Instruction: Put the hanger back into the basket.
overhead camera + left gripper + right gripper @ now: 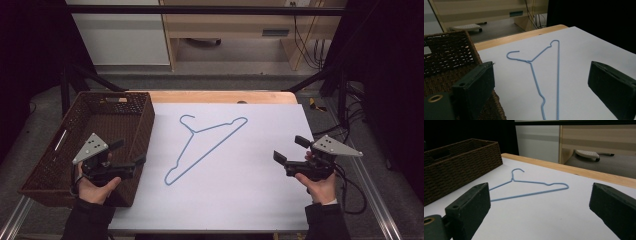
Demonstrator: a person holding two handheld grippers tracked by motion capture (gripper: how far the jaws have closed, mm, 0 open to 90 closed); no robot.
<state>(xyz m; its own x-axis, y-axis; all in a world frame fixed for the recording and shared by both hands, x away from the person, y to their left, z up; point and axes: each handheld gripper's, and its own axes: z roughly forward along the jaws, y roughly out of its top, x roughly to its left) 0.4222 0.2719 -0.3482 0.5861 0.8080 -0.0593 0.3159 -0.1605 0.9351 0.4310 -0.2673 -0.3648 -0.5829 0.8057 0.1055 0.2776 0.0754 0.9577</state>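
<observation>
Two grippers, the left gripper [129,154] at eight o'clock and the right gripper [289,149] at four, are spread wide and hold nothing, so the blue wire hanger [206,147] lies untouched mid-table beside the wicker basket [60,145].

Thin blue wire hanger [541,75] flat on white sheet [579,50], between wide-apart black jaws; dark woven wicker basket [449,57] at left.

Even overhead light, white table sheet [230,190] bright but not blown out, shadows soft and faint. Surroundings fall to near black at both sides. Both gripper views: near jaws soft (out of focus), slight overall softness, no glare.
</observation>
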